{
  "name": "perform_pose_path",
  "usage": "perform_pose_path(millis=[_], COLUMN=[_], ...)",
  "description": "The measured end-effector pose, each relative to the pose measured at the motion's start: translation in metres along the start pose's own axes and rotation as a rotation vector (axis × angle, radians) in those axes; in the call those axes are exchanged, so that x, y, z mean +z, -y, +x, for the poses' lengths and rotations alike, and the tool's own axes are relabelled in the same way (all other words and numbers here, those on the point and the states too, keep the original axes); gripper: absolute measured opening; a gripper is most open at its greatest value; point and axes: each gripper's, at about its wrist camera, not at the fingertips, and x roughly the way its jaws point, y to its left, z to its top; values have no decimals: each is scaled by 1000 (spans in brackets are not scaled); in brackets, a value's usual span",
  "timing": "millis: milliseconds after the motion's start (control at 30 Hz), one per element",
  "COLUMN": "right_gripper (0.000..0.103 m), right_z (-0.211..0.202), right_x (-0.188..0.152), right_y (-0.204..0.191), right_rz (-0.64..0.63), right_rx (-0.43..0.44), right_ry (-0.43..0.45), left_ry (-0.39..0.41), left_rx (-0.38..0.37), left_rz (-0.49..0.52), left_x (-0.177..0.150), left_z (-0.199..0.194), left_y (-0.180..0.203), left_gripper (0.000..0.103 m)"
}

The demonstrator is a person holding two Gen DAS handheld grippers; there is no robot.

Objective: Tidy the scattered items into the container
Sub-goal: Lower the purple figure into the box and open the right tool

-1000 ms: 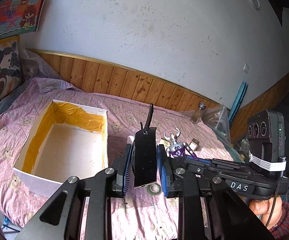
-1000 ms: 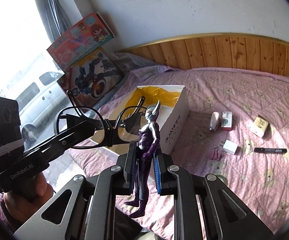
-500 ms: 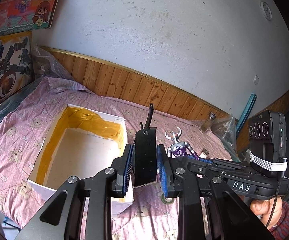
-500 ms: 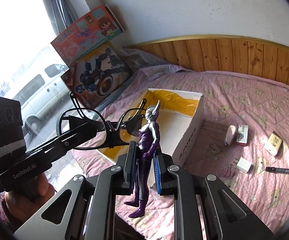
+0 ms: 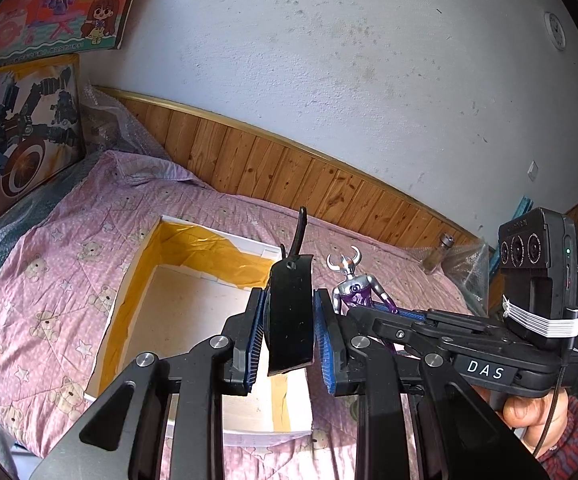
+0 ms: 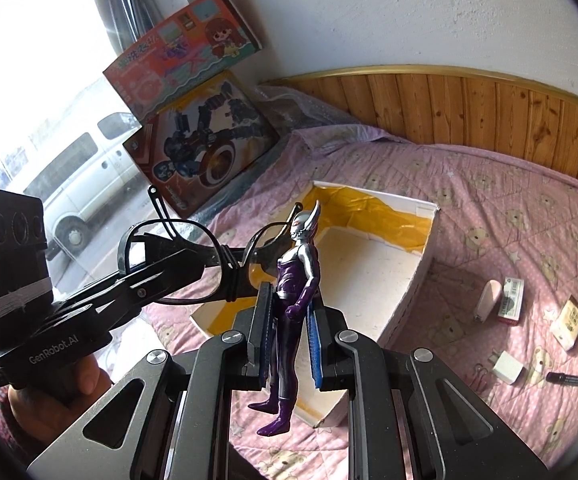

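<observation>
Left tongs (image 5: 289, 336) are gripping the black glasses (image 5: 291, 312); right tongs (image 6: 287, 332) are clamping the purple figure (image 6: 295, 292), both hovering above the white box (image 6: 425, 268) on the bed (image 6: 529, 208).

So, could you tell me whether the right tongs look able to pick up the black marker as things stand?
Probably not yet: the right tongs are shut on the purple figure, so the jaws are occupied. The marker itself lies uncovered on the bedspread, apart from the white box.
</observation>
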Motion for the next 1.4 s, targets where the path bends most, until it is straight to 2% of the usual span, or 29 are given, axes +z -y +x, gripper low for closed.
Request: perform_pose_path(millis=[667, 1100, 1400], right_gripper=[16, 16, 16], right_z=[68, 123, 162], right_x=[36, 48, 54], right_y=[23, 47, 68], right_rz=[7, 2, -11], right_rx=[-7, -32, -64], right_ry=[-104, -214, -304], left_ry=[-107, -256, -392], left_rx=[46, 78, 91], left_rz=[-35, -51, -70], left_x=[26, 34, 34], left_z=[56, 112, 157], left_y=[-44, -66, -78], left_gripper=[26, 26, 26])
